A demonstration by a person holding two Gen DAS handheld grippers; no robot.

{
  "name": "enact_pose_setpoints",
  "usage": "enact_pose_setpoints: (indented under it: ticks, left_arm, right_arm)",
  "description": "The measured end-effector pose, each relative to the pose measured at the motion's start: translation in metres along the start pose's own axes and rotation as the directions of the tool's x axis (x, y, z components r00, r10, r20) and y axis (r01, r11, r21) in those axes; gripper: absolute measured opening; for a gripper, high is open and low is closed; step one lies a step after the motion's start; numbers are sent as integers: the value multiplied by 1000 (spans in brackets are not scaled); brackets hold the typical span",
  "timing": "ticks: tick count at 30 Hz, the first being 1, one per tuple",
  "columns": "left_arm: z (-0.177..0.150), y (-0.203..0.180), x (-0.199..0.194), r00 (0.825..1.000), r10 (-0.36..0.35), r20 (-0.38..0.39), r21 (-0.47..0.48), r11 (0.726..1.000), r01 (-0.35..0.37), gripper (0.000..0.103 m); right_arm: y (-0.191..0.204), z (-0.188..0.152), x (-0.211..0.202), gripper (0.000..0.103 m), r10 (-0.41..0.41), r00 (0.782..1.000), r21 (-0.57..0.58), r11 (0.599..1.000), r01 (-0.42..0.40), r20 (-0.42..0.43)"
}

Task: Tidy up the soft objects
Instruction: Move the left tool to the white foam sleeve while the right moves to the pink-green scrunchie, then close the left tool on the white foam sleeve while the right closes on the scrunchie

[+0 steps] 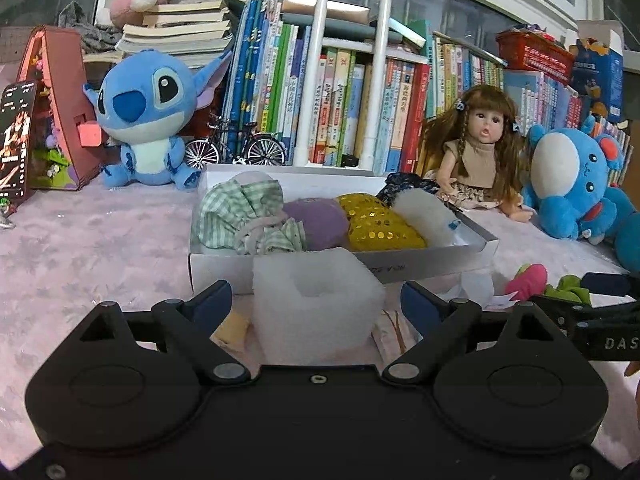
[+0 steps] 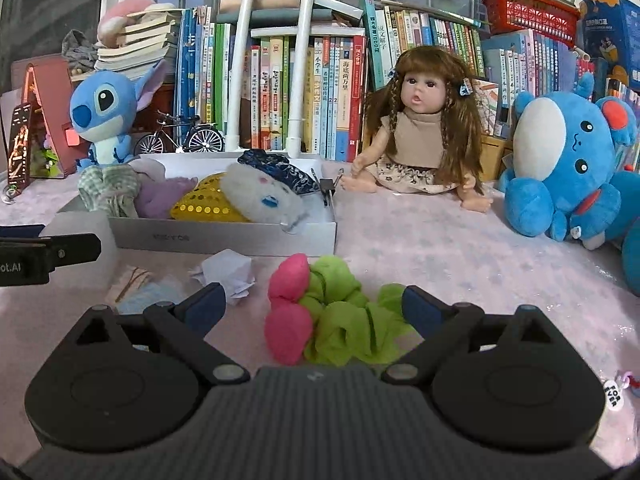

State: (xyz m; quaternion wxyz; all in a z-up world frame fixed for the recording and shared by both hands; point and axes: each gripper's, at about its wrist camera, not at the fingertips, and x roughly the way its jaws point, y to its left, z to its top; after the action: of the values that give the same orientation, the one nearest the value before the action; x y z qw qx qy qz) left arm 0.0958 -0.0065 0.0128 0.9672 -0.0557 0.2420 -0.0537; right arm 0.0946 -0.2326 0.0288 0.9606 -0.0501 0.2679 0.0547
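A white box (image 1: 420, 266) on the pink cloth holds a green checked cloth (image 1: 240, 208), a purple soft toy (image 1: 320, 220), a gold sequin piece (image 1: 380, 226) and a white plush (image 1: 428, 214). My left gripper (image 1: 316, 300) is open around a white foam block (image 1: 316, 304), its fingers apart from the block's sides. My right gripper (image 2: 312, 304) is open around a green scrunchie with pink balls (image 2: 340, 320), not touching it. The box also shows in the right wrist view (image 2: 224, 236).
A crumpled paper (image 2: 230, 274) and a light-blue item (image 2: 148, 292) lie in front of the box. A Stitch plush (image 1: 144, 116), a doll (image 1: 480, 148), a blue plush (image 1: 572, 184), a toy bicycle (image 1: 236, 146) and books (image 1: 340, 100) line the back.
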Motion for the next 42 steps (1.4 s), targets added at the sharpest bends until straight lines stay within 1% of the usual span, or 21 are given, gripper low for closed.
enact_pose_setpoints:
  ticks: [5,15,29,42]
  left_arm:
    - [0,2,5,1000,5,-15,-18,1000,-5,91]
    - [-1,1,13,999,9,-48,-22,1000,-10,91]
    - [-1,2,22,997,19,-75,-36,999,-22,91]
    - [0,-1,25,997,24,-80,-31,999,-26,91]
  right_arm:
    - [-2,-2,1,103,-17,1000,4,1000,17,1]
    - [-6,-4,12,103,-46,998,53,997,48,-44]
    - [-7,-5,19,103,-47,996,65,997,52,-71]
    - [-7,-5,25,103,-46,994,70,996,53,-101]
